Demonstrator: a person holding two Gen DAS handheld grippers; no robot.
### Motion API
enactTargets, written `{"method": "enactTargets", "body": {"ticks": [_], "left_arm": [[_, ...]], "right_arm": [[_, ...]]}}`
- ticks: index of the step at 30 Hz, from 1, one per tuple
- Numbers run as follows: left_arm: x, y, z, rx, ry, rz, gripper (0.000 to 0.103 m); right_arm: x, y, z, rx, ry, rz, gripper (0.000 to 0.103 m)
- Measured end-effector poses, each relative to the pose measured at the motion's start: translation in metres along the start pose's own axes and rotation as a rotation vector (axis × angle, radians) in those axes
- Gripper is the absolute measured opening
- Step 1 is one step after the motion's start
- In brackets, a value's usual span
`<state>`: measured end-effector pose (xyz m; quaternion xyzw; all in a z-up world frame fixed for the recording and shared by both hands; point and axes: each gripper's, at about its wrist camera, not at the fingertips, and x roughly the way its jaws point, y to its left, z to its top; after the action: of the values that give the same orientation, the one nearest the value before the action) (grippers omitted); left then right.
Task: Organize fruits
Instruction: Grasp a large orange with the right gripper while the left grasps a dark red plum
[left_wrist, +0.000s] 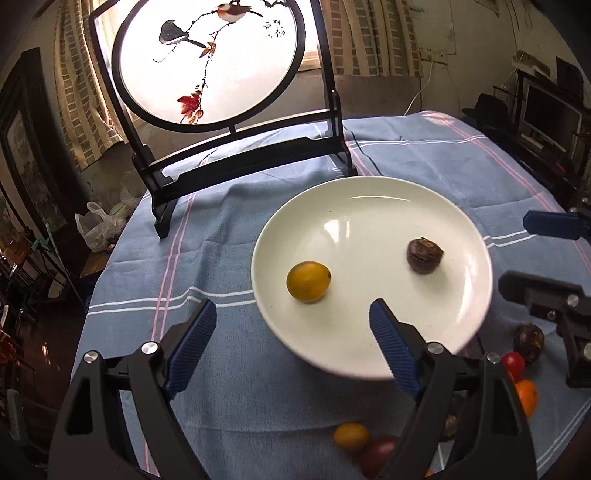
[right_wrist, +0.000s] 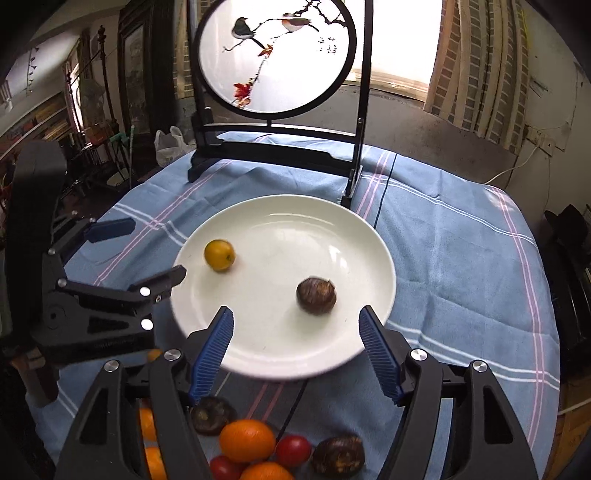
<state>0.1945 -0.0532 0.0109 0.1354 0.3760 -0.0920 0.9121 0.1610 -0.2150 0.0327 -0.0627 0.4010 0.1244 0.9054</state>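
Both the left gripper (left_wrist: 293, 325) and right gripper (right_wrist: 296, 332) hover spread and empty over the near rim of the white plate (right_wrist: 362, 236) — yellow fruit (right_wrist: 219, 255) left, brown fruit (right_wrist: 316, 295) right.

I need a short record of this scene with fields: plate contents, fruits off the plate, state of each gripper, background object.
plate contents: white plate holds a yellow fruit and a brown fruit, apart
off the plate: pile of fruits on the blue tablecloth, near edge
left gripper: open, empty
right gripper: open, empty
background: round bird-painting screen behind the plate
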Motion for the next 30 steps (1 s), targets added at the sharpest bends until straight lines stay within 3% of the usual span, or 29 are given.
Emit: {"method": "enactTargets", "body": {"ticks": [9, 16, 20, 23, 26, 30], "left_arm": [[-0.082, 0.009, -0.067, 0.021, -0.05, -0.095, 0.088], [-0.104, 0.027, -0.112, -0.004, -0.021, -0.089, 0.088], [-0.104, 0.036, -0.131, -0.013, 0.018, -0.097, 0.088], [-0.105, 0.037, -0.143, -0.004, 0.037, -0.119, 0.088], [-0.104, 0.032, -0.152, 0.016, 0.057, -0.157, 0.088], [-0.102, 0.014, -0.165, 0.079, 0.077, -0.208, 0.088]], "right_arm": [[-0.061, 0.048, -0.083, -0.078, 0.02, 0.15, 0.075], [-0.052, 0.101, -0.142, -0.096, 0.143, 0.285, 0.075], [-0.031, 0.116, -0.152, -0.071, 0.198, 0.308, 0.075], [-0.022, 0.122, -0.149, -0.045, 0.199, 0.335, 0.067], [-0.016, 0.127, -0.15, -0.065, 0.198, 0.333, 0.044], [-0.024, 0.121, -0.154, -0.079, 0.193, 0.343, 0.042]]}}
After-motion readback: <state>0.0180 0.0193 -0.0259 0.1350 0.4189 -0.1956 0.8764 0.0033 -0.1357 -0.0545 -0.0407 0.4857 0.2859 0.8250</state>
